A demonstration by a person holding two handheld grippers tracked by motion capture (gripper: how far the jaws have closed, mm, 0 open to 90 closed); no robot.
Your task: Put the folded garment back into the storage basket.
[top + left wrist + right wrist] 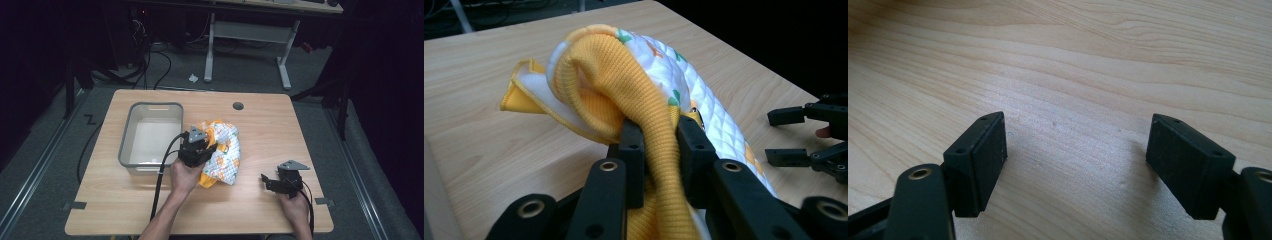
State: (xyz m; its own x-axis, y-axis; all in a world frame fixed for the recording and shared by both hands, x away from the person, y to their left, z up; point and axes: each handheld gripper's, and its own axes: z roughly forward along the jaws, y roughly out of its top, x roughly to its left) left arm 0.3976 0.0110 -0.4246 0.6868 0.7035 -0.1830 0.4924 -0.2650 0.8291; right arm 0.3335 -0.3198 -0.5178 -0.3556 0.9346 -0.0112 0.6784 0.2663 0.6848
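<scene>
Garment [222, 152] pinched at its yellow ribbed cuff by left gripper [655, 145], grey bin [131, 131] beside it unfilled; right gripper [1075, 165] gapes empty over desk [280, 130].

Lighting: overhead, falling on the surface [260, 135]; surrounding room dark, near black. High view: soft, low detail. Gripper views: wood grain sharp, nearest gripper links blurred at the bottom edge; faint shadows beneath the pads; no glare.
</scene>
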